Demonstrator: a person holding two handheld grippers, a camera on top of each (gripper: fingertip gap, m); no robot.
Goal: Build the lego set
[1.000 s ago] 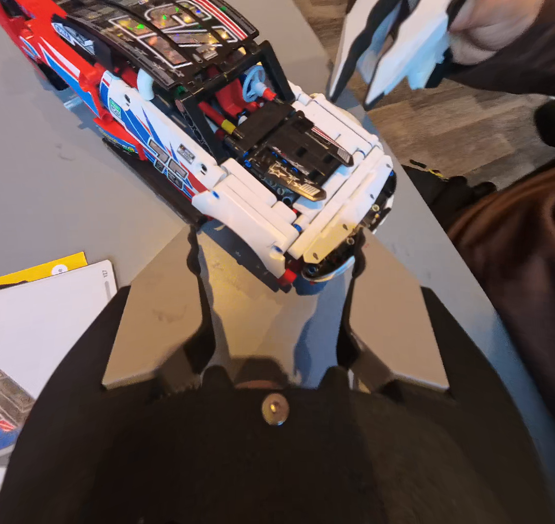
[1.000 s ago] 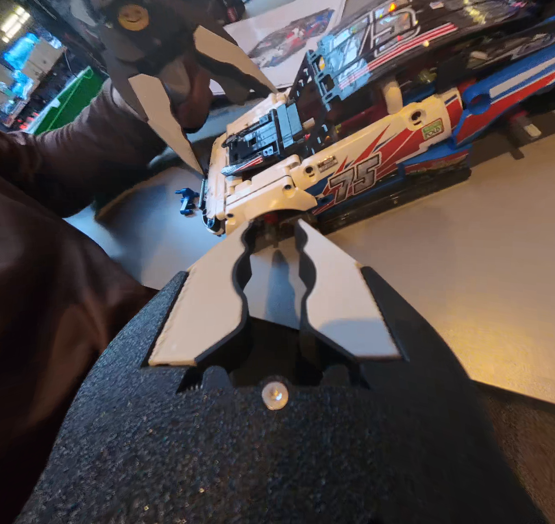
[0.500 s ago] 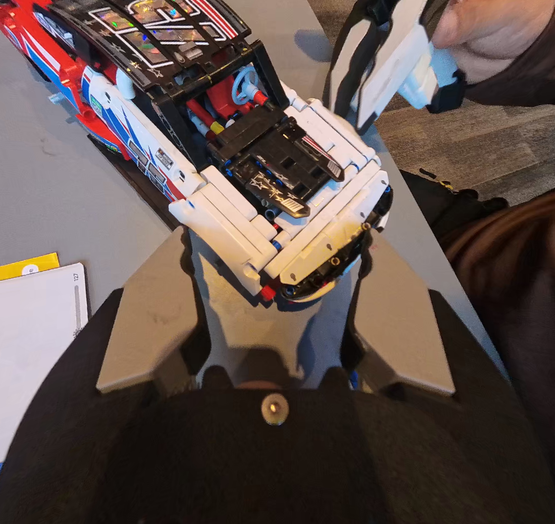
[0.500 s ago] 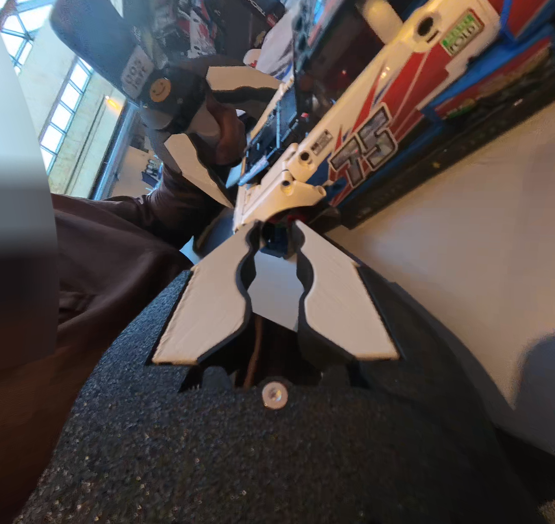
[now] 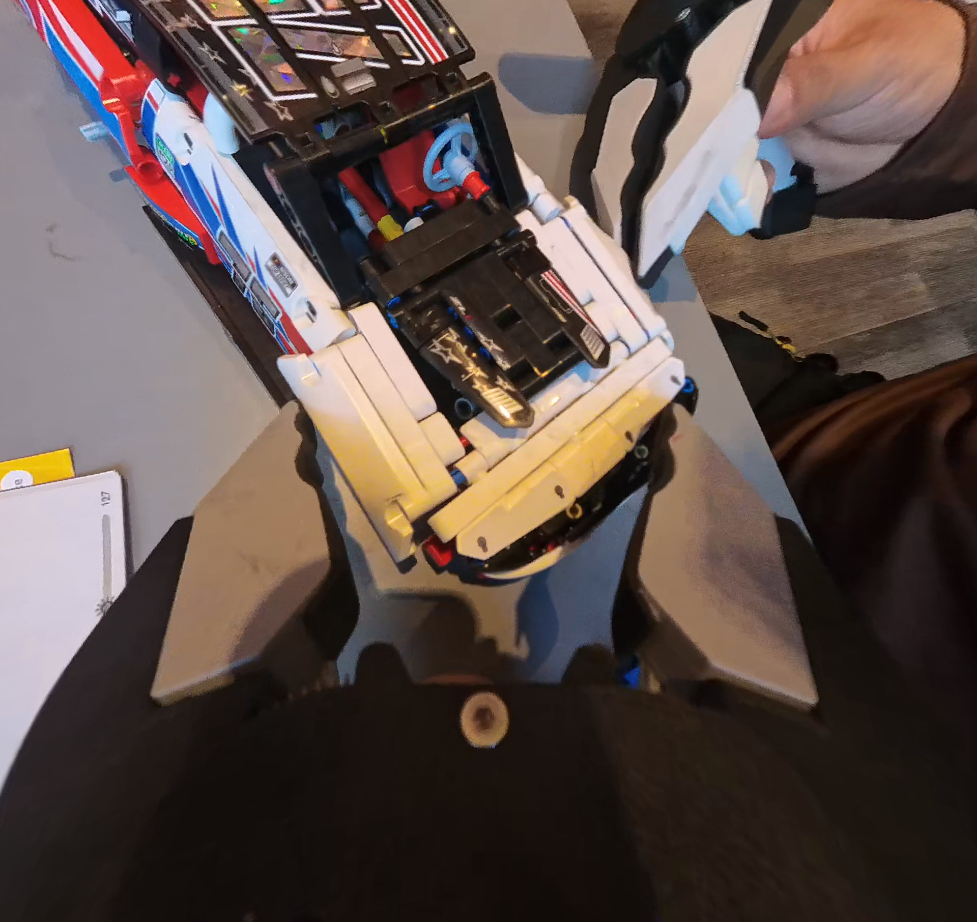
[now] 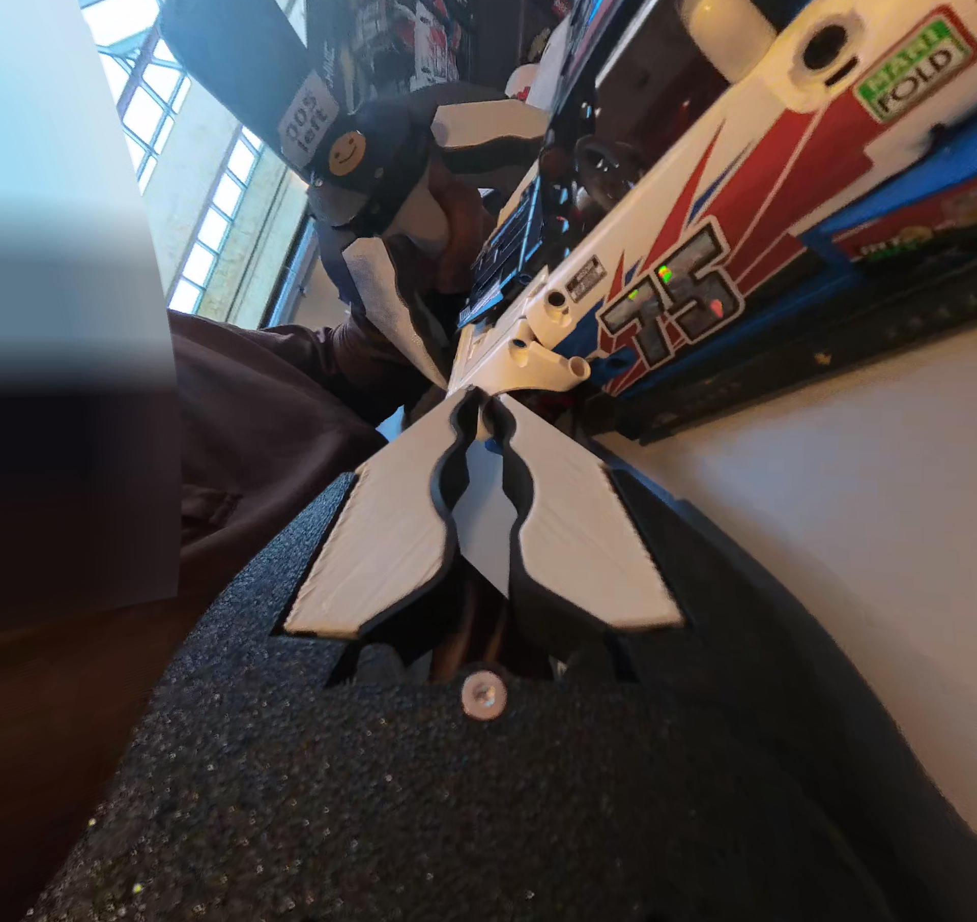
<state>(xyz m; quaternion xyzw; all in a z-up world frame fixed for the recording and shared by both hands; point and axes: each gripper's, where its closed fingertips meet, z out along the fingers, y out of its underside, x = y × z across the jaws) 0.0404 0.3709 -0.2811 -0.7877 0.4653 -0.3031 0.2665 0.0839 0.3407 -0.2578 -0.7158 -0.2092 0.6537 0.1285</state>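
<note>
A lego race car (image 5: 380,410), white, red and blue with a black roof, lies on the grey table (image 5: 106,315). My left gripper (image 5: 484,421) is open, with one finger on each side of the car's white nose. In the right wrist view (image 6: 497,257) it also straddles the nose. My right gripper (image 6: 481,399) is shut, its tips at the low front corner of the car (image 6: 687,241). I see nothing between the tips. In the left wrist view (image 5: 637,267) it sits beside the right fender. A small blue piece (image 5: 629,677) lies on the table under my left gripper.
An open instruction booklet (image 5: 53,553) lies on the table at the left. The table's right edge runs close past the car, with floor and a person's brown sleeve (image 5: 872,473) beyond. A hand (image 5: 856,103) holds the right gripper. A lego box (image 6: 412,24) stands behind.
My left gripper moved forward so the car's nose now lies between its fingers. My right gripper dropped low to the car's front corner and closed from partly open to shut.
</note>
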